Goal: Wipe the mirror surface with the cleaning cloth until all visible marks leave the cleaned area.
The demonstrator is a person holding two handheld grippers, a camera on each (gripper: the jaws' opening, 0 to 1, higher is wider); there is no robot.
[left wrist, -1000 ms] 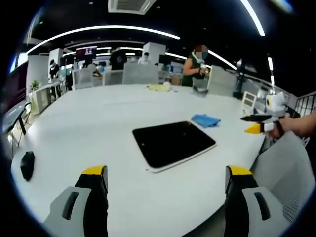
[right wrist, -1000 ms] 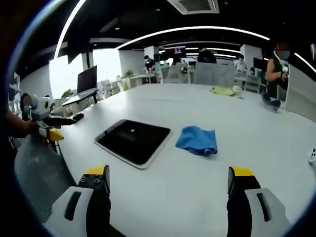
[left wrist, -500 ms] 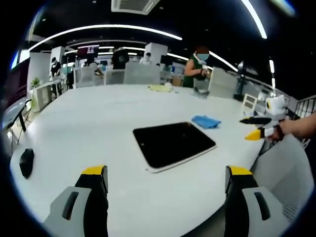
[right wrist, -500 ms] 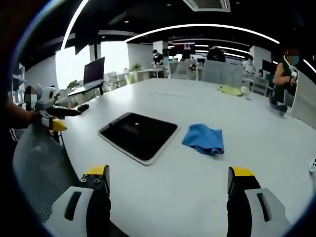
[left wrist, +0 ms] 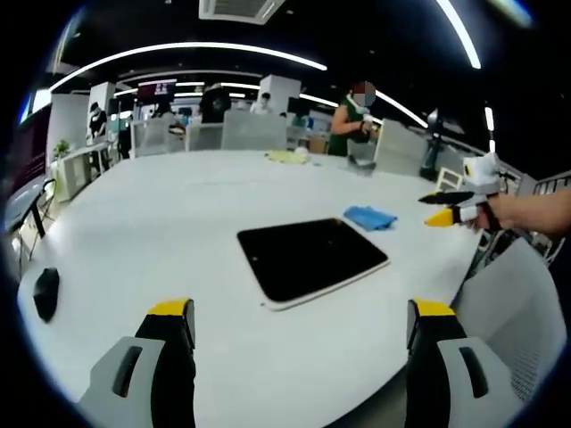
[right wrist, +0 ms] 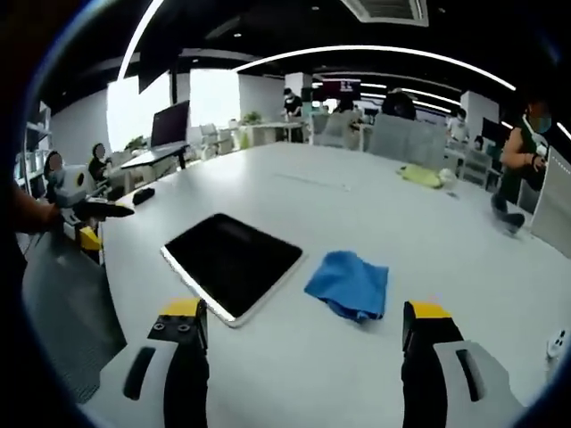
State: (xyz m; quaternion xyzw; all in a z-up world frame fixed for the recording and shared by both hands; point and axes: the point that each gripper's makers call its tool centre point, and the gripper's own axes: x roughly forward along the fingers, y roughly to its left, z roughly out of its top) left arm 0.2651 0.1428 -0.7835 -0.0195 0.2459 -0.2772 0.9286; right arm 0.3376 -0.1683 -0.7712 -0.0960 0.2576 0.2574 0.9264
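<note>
Cloth (right wrist: 350, 283) looks soft and light beside fragile mirror (right wrist: 233, 262), so pinch a raised fold, both jaws spread and empty.

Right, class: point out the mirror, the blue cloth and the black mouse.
mirror (right wrist: 234, 264), right gripper view, centre of its dark face
blue cloth (right wrist: 349, 283), right gripper view, middle of the folds
black mouse (left wrist: 45, 292), left gripper view, its top

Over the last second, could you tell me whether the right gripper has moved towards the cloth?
Yes. In the left gripper view the right gripper has risen and shifted left against the table edge, closing on the blue cloth beside the mirror.
</note>
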